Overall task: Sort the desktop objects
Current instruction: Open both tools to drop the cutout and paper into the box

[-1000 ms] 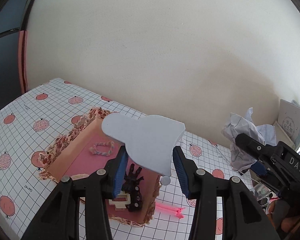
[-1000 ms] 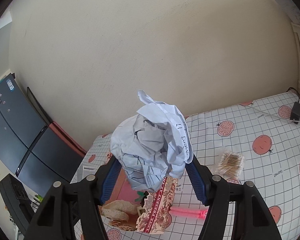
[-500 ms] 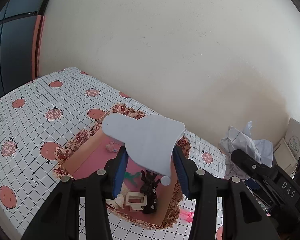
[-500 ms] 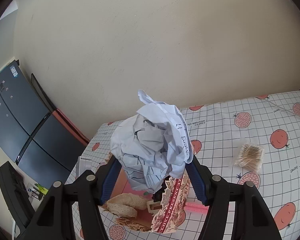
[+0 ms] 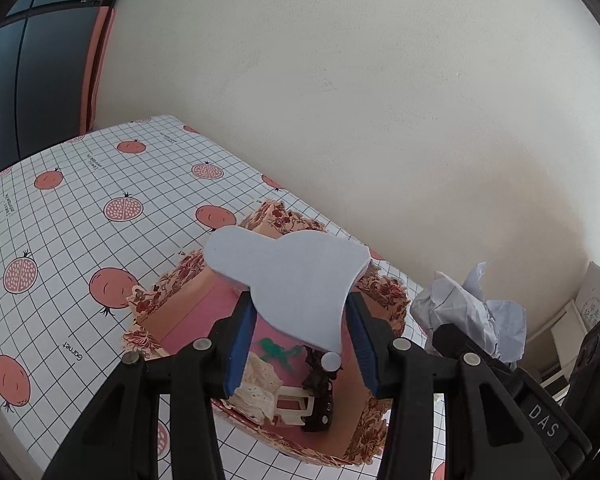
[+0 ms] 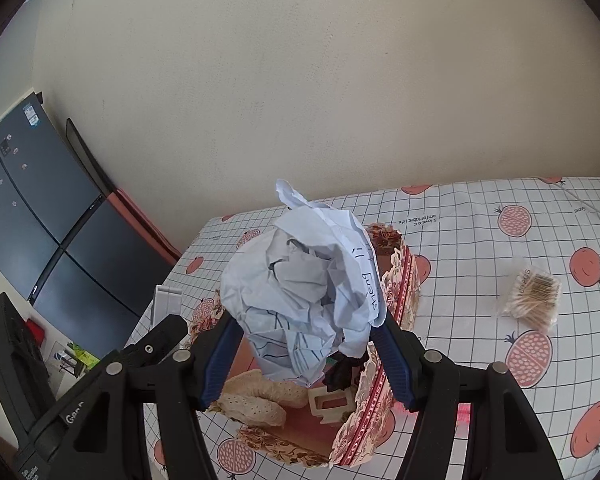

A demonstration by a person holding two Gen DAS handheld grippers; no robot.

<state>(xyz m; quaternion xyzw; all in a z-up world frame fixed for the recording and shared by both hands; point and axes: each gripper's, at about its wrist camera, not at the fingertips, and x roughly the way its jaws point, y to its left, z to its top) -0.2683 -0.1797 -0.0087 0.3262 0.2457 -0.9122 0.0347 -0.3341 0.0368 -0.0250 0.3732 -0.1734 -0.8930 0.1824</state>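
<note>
Both grippers have come closer to the floral box (image 5: 172,280) since the earlier frames; it now fills more of each view and sits directly under the held items.

Left gripper (image 5: 300,344): blue pads clamped on a pale blue foam cut-out (image 5: 296,280), flat and bottle-like in outline, held above the box opening. Small round tab at its lower edge.

Right gripper (image 6: 304,354): pads clenched on a crumpled paper ball (image 6: 300,292) with handwriting on it, held over the near end of the same box.

Box contents seen past the fingers: cream lace piece (image 6: 256,400), cream rectangular buckle (image 6: 328,402), black item (image 5: 320,400), green bow (image 5: 278,350), all lying on the pink floor.

Box rests on a gridded tablecloth with pomegranate print (image 5: 80,220). Bag of cotton swabs (image 6: 534,298) lies on the cloth, well apart from the box. Pink item (image 6: 462,412) just beside the box wall, mostly hidden.
</note>
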